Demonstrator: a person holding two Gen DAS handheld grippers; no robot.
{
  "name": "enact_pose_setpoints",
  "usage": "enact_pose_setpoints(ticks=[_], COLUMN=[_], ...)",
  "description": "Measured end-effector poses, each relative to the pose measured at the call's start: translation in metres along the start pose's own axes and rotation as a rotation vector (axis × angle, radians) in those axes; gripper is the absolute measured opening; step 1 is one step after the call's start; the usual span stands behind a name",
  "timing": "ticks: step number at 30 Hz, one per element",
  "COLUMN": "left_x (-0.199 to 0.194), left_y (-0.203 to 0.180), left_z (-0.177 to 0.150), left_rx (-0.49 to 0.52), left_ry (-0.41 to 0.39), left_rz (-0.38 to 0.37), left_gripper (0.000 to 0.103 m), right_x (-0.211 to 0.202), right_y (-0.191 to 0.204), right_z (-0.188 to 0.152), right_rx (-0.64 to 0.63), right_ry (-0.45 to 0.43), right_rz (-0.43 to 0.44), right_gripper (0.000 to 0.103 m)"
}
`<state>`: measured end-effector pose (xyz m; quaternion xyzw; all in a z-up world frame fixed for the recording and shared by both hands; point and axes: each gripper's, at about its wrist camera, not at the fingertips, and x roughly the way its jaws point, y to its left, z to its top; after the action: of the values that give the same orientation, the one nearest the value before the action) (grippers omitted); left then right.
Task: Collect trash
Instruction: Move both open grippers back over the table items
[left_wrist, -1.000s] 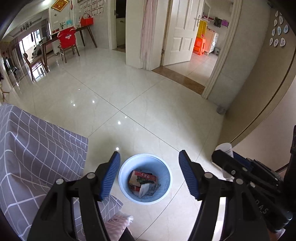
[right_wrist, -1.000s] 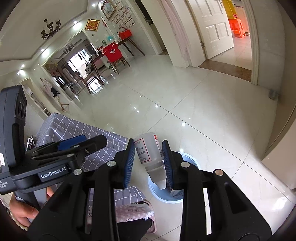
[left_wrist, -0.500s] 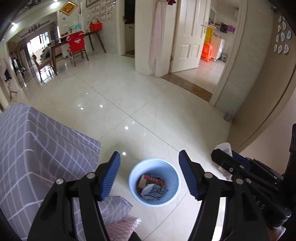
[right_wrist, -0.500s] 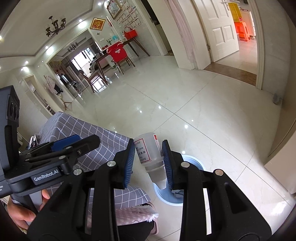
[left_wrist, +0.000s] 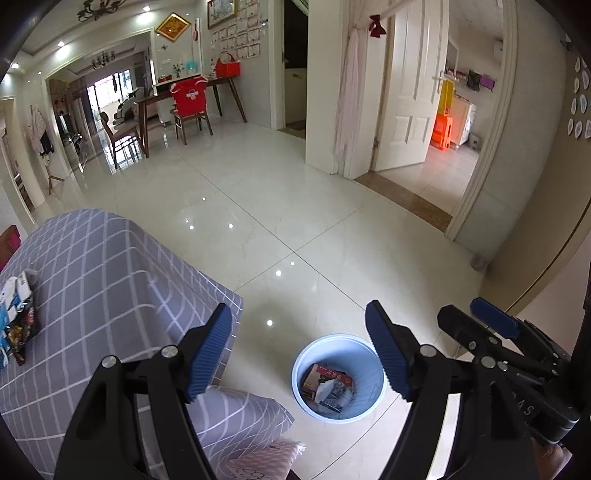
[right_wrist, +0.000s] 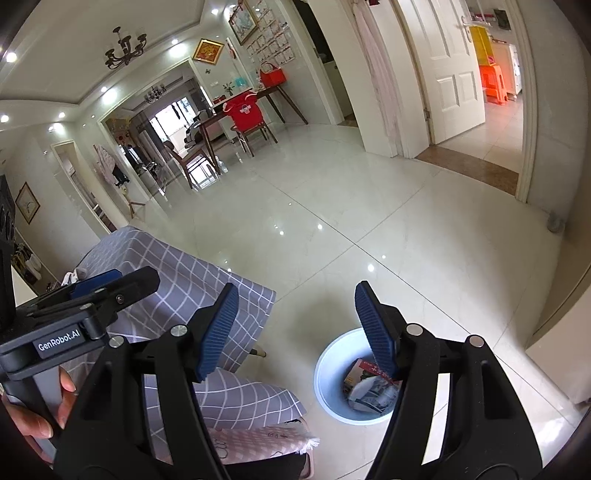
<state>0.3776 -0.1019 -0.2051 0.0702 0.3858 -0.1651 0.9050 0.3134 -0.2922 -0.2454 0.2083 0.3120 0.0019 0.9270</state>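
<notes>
**Tiled hallway, both grippers empty above the bin**

Glossy tile floor, table with grey checked cloth on the left, doorways beyond.

- Right gripper (right_wrist: 295, 328): jaws spread wide, nothing between the pads. Its right finger overlaps the rim of the trash bin (right_wrist: 325, 373) in the right wrist view, so the bin sits below and slightly right of the jaw gap. My read: open and over the bin because this is the drop position.
- Left gripper (left_wrist: 297, 350): also wide open, holding nothing. Trash bin (left_wrist: 301, 373) shows between its 2 fingers, lower and nearer the right one. Looks parked, not working.
- Bin contents: a red-printed carton and crumpled printed wrappers. No bottle that I can make out in it; part of the inside is hidden by the right finger.
- Bin stands on the floor just off the table's near corner, presumably so trash can go straight from the cloth into it.
- More trash: snack packets (left_wrist: 16, 325) lie at the far left edge of the table (left_wrist: 110, 280), well apart from both grippers and the bin.
- Judgement: next pick is those packets; the left gripper is closer.
</notes>
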Motion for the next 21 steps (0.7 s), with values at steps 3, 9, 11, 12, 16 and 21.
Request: enact_pose_setpoints(ticks=[3,9,11,12,16,21], left_x=[-0.015,-0.061,-0.078,-0.084,-0.114,-0.133], left_y=[0.007,0.051,0.076,0.086,0.152,0.240], left_z=[0.000,-0.010,-0.015,-0.016,-0.033,-0.061], left_rx=[-0.004,-0.015,-0.033,-0.043,-0.100,-0.145], left_ry=[-0.018,-0.078,-0.099,-0.106,-0.124,-0.088], left_rz=[0.003,0.048,0.082,0.098,0.191,0.329], left_gripper=[0.074,0.076,0.078,0.079,0.080,0.080], right_x=[-0.007,-0.017,-0.018,-0.017,-0.010,0.010], right_y=[0.018,0.079,0.104,0.120,0.175,0.249], right_z=[0.001,-0.001,-0.003,-0.004,-0.012,-0.029], right_rx=[-0.027,-0.111,-0.143,-0.161,-0.232,-0.337], right_ry=[-0.005,-0.007,-0.004,0.000,0.025,0.073], right_rz=[0.015,0.078,0.104,0.125,0.183,0.246], right_gripper=[0.065,0.065,0.065,0.065,0.065,0.067])
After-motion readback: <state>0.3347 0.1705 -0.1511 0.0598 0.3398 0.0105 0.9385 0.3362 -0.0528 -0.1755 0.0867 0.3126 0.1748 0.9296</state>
